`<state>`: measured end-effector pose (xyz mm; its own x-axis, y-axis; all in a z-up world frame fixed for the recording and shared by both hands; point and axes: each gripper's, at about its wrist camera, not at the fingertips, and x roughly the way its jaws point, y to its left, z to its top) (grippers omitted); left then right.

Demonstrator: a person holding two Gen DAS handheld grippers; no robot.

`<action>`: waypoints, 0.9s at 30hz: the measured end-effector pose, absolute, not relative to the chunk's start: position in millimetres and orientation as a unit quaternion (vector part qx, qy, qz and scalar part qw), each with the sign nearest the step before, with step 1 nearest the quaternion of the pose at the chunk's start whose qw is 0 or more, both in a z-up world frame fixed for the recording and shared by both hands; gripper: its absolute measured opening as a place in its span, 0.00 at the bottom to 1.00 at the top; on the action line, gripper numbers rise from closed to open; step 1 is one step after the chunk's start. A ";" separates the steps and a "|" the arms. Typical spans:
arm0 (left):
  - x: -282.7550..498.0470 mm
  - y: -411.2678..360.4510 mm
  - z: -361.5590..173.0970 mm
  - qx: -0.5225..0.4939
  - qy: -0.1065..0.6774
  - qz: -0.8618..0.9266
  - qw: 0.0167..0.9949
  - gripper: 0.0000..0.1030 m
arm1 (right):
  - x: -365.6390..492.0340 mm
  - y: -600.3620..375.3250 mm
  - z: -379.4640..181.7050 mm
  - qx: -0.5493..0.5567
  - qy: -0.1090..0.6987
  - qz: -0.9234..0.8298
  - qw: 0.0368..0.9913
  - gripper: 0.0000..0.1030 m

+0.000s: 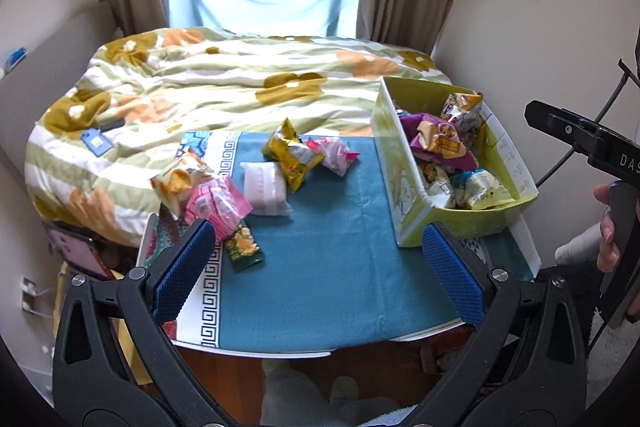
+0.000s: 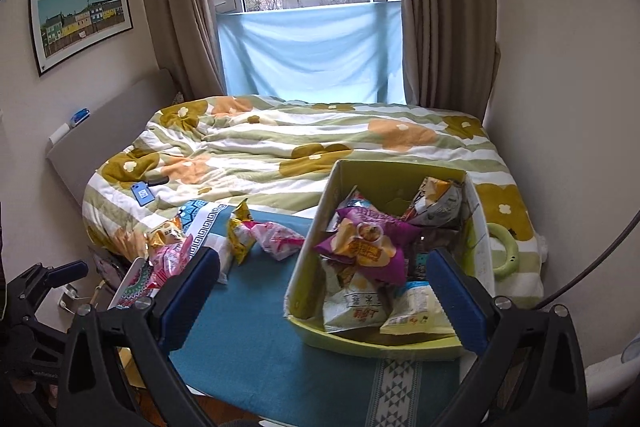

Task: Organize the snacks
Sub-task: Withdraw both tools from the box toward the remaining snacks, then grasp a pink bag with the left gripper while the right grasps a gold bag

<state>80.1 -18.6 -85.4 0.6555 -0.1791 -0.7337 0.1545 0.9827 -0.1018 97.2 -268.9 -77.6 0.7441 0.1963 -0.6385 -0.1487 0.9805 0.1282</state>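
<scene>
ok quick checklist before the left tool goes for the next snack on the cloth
1. Left tool open and empty: ok, the blue pads stand wide apart with nothing between them.
2. Right tool empty: ok, it is open, above the near end of the box.
3. Snacks left to move: ok, several lie loose on the teal cloth, including a dark green packet, a white packet and a yellow bag.
4. Nearest target free to grab: not ok, the dark green packet is partly under a pink packet.
5. Room in the green box: cannot tell, packets already pile up inside.
</scene>
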 end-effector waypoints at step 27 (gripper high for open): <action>214.6 69.2 -248.8 0.134 0.472 -0.136 0.861 0.97 | 222.5 -94.3 -194.0 0.041 0.446 0.055 0.892 1.00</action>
<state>214.6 69.2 -248.8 0.5178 -0.1079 -0.8487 0.3610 0.9269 0.1025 222.5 -94.3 -194.0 0.5962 0.1344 -0.7915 -0.0604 0.9906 0.1227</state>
